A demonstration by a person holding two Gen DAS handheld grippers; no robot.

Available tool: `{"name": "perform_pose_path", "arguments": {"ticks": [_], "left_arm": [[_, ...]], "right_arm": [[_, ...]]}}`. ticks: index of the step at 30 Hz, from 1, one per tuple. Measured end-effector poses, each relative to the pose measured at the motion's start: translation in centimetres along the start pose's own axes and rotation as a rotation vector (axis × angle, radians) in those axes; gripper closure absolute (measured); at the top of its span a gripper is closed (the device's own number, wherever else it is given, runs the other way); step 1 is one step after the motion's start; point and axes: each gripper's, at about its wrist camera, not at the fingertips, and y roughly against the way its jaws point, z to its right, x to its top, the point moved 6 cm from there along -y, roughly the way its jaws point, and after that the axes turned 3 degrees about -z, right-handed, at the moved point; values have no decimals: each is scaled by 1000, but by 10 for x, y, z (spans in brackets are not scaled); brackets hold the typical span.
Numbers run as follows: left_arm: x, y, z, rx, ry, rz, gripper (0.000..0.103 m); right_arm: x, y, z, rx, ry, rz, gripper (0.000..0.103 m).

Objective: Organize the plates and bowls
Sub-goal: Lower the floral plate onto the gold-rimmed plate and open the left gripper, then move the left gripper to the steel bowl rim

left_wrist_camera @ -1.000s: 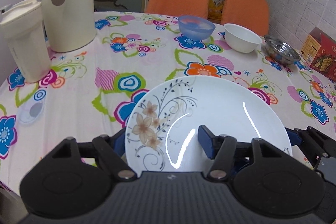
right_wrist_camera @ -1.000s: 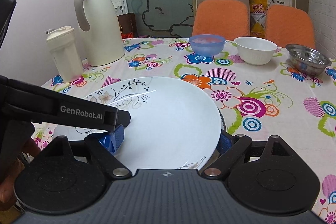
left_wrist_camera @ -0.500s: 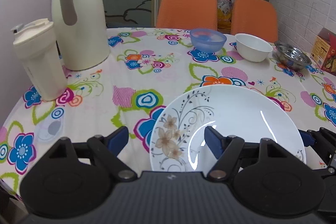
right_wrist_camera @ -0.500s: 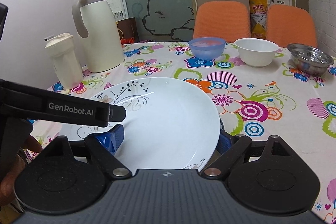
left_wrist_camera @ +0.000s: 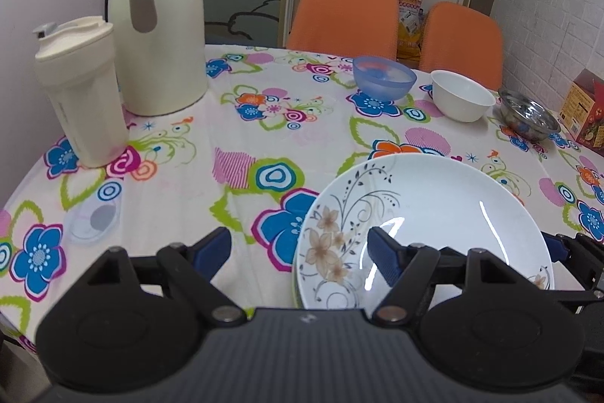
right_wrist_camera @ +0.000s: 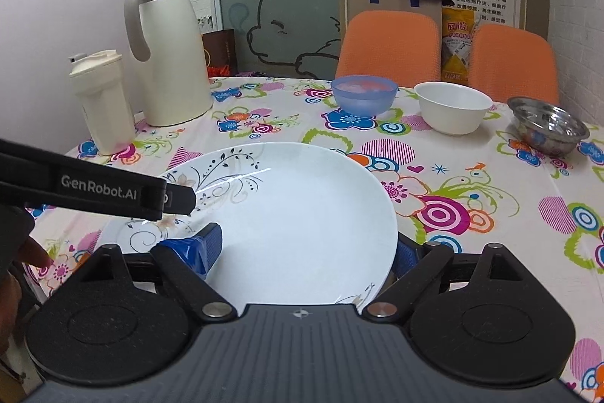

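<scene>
A white plate with a flower pattern [left_wrist_camera: 434, 214] lies on the flowered tablecloth, on top of another plate whose rim shows at its left edge; it also shows in the right wrist view [right_wrist_camera: 302, 214]. My left gripper [left_wrist_camera: 298, 252] is open, its right finger over the plate's left part, its left finger over bare cloth. My right gripper [right_wrist_camera: 305, 252] is open, with the plate's near edge between its fingers. A blue bowl [left_wrist_camera: 384, 78], a white bowl [left_wrist_camera: 462, 101] and a steel bowl [left_wrist_camera: 528, 114] stand in a row at the far side.
A cream thermos jug [left_wrist_camera: 158, 17] and a cream tumbler [left_wrist_camera: 81, 89] stand at the far left. A red box [left_wrist_camera: 583, 112] sits at the far right. Two orange chairs [left_wrist_camera: 343, 17] stand behind the table. The left gripper's arm [right_wrist_camera: 94, 191] crosses the right wrist view.
My left gripper has drawn back to the left and up from the plate, so the plate now sits to the right in its view. The right gripper has risen slightly.
</scene>
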Motion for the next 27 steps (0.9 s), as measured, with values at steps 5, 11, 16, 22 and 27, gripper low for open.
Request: {"name": "perform_pose_path", "arguments": {"ticks": [5,11,16,22,27], "left_arm": [[3,0,-1,-7,15,-4,31],[9,5,5,-18,22,6,31],[13,9,12,-24,5,13,31],[19,9,40,-93,-27,-15,31],[28,-1,84,-160,-82,-48,30]], "right_arm": [[4,6,13,40,-115,22,28],[6,-1,13,-8,-51,-37,25],[19,15,28,-22,-67,34,27],[21,34,60,-47,-104,64,27],[14,49,107,-98,-166,46,27]]}}
